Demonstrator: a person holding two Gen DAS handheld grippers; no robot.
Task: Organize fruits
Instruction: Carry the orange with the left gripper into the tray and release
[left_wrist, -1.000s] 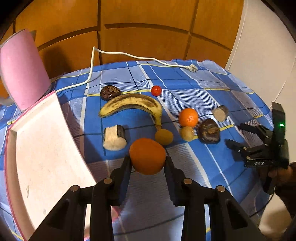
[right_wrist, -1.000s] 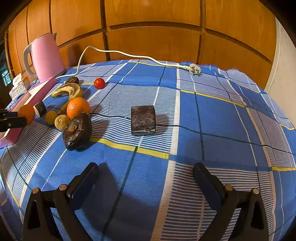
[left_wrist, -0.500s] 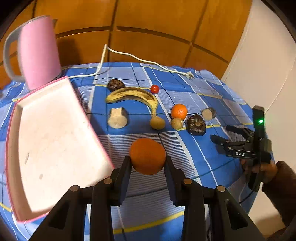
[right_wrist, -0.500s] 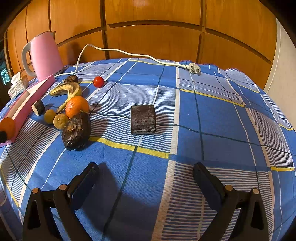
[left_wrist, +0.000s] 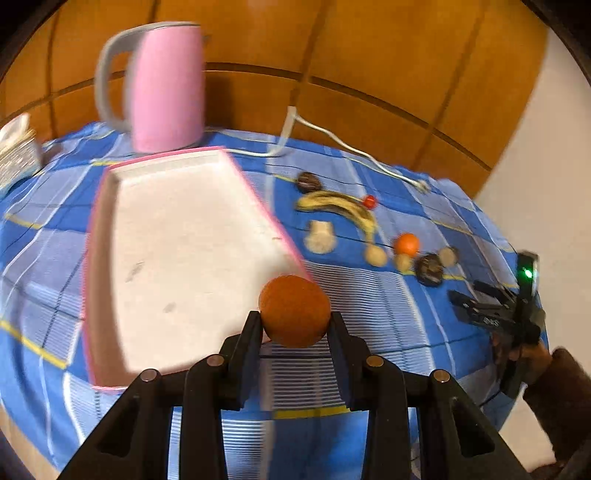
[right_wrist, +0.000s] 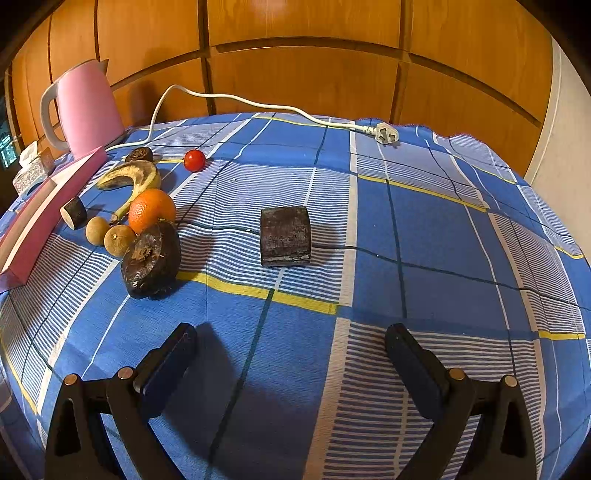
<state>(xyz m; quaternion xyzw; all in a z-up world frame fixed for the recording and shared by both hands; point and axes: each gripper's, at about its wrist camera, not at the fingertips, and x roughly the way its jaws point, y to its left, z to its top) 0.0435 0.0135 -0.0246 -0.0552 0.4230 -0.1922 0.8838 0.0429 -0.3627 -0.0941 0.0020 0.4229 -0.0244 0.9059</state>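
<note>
One orange (left_wrist: 294, 311) clamped between left claw (left_wrist: 294, 325) fingers

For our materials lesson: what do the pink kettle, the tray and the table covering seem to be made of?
Pink kettle: probably plastic, smooth with a soft sheen and a grey moulded handle.
Tray: looks like matte plastic or foam board, white inside with a pink rim; unclear which.
Table covering: woven cloth, with a printed check and slight wrinkles.

White lettering sits on the black body of the right gripper (left_wrist: 476, 301) in the left wrist view, but it is too blurred to read, possibly three letters.
</note>
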